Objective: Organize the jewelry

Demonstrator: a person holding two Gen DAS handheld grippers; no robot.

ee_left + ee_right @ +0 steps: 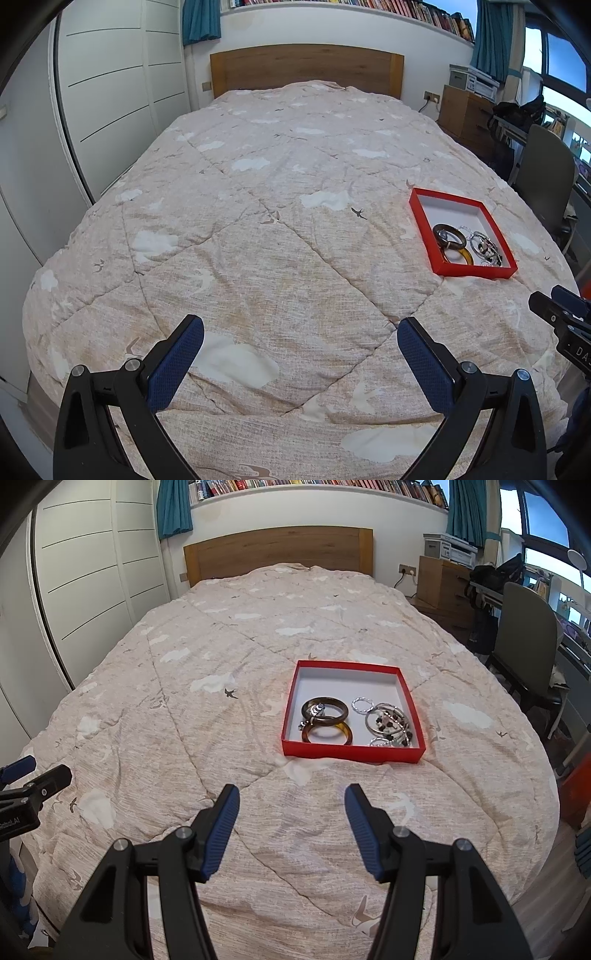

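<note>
Covering the bed, cloud-print quilt, red tray on it, both claws agape, empty.

Pretty standard bedroom: a big bed under a beige quilt with white clouds and little birds, and a wooden headboard against a white wall. White wardrobe doors run down the left side. A long shelf of books sits high above the headboard, with teal curtains at either end. On the right there's a wooden dresser, a grey chair and windows letting in daylight. Wood floor at lower right.
</note>
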